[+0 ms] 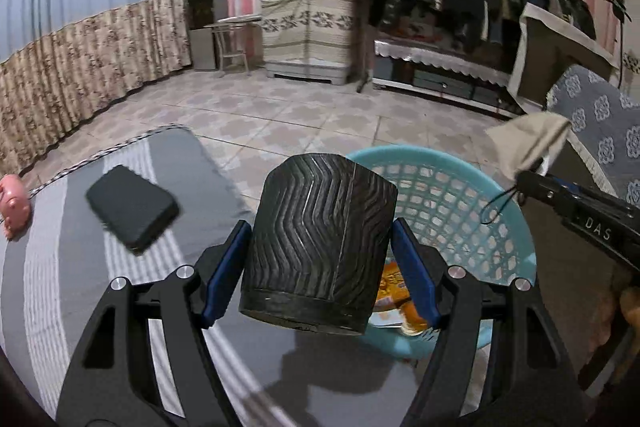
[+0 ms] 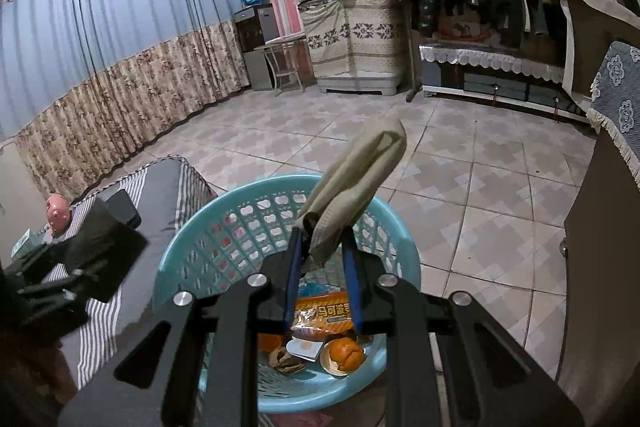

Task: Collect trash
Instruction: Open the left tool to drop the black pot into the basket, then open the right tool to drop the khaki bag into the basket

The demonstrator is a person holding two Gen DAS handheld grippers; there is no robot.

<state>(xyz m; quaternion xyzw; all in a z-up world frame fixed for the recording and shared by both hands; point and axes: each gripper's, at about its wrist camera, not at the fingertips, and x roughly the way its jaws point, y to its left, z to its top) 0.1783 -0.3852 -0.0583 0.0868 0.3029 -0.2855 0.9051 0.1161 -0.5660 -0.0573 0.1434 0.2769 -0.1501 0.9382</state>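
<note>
basket [image 2: 224, 227] turquoise lattice | cup [image 1: 318, 247] black zigzag | mask [image 2: 360, 179] beige | cloth [image 1: 48, 267] grey-white stripes
</note>
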